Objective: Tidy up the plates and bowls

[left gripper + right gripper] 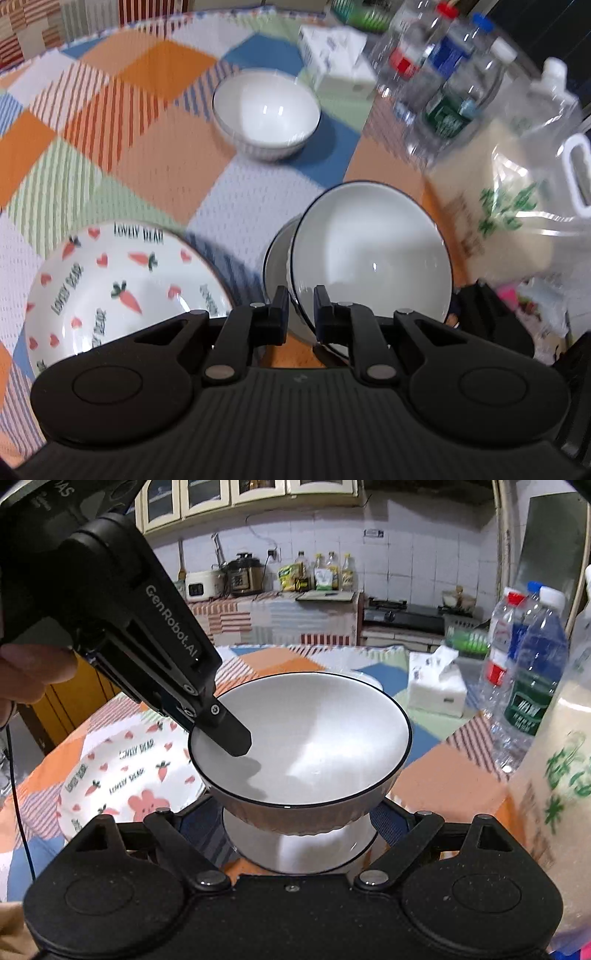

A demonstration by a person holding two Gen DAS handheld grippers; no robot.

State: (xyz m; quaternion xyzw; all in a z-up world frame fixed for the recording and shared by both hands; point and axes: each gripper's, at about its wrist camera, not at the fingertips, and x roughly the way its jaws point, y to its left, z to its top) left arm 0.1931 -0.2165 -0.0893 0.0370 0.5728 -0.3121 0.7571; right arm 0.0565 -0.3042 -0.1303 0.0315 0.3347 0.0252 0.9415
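My left gripper (301, 310) is shut on the rim of a white bowl with a dark rim (369, 254), held tilted just above a second matching bowl (277, 254). In the right wrist view the held bowl (306, 738) hangs over the lower bowl (295, 853), with a left finger (229, 734) inside its rim. My right gripper's linkages are spread wide and its fingertips are hidden under the bowls. A carrot-print plate (122, 291) lies to the left; it also shows in the right wrist view (125, 775). A third white bowl (266, 110) stands farther back.
Several water bottles (443, 81) and a tissue box (336, 55) stand at the back right, also seen in the right wrist view as bottles (524, 672) and box (436, 686). A large plastic jug (535, 177) is on the right. The patchwork tablecloth (110, 110) covers the table.
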